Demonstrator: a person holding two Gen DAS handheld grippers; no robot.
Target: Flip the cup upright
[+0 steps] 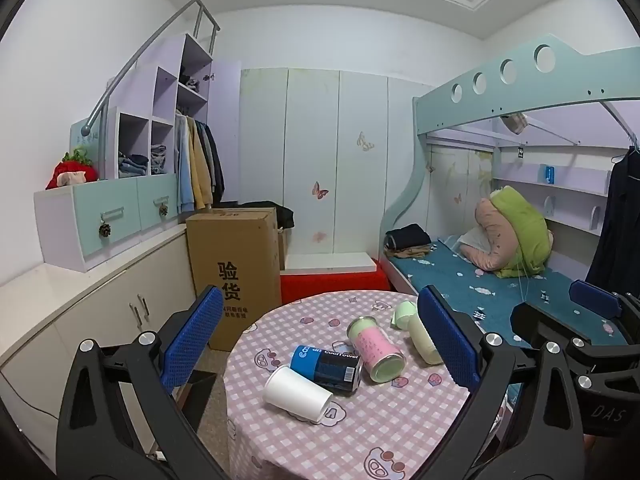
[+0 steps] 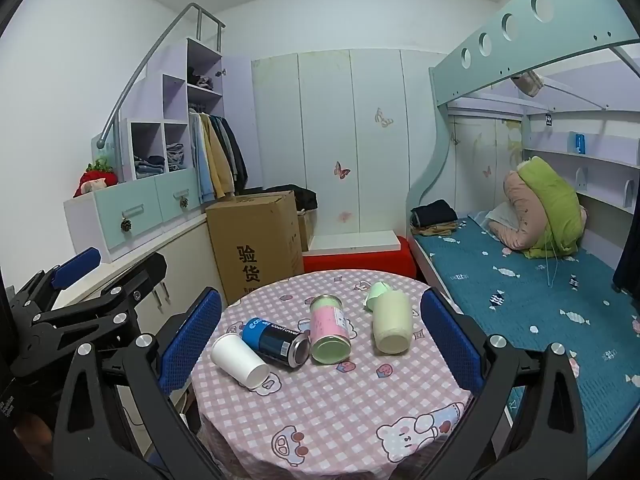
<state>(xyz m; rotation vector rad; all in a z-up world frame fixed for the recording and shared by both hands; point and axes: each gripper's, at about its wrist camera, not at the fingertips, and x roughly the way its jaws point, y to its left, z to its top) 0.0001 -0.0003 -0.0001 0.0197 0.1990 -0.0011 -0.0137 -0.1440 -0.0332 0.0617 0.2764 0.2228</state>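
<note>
A white paper cup [image 1: 298, 393] [image 2: 239, 358] lies on its side on the round table [image 1: 360, 432] [image 2: 340, 408], mouth toward me, touching a blue and black can [image 1: 326, 368] [image 2: 276, 342]. A pink tin [image 1: 376, 350] [image 2: 329, 330], a cream cup [image 1: 424, 340] [image 2: 391, 322] and a small green cup [image 1: 404, 312] [image 2: 378, 293] also lie tipped over. My left gripper [image 1: 320, 340] is open and empty, above the table's near side. My right gripper [image 2: 320, 340] is open and empty, likewise held back from the objects.
A cardboard box [image 1: 236, 264] [image 2: 256, 240] stands behind the table, with a red box [image 1: 332, 284] beside it. White cabinets [image 1: 100, 300] run along the left. A bunk bed with a blue sheet [image 1: 500, 292] [image 2: 540, 280] is on the right.
</note>
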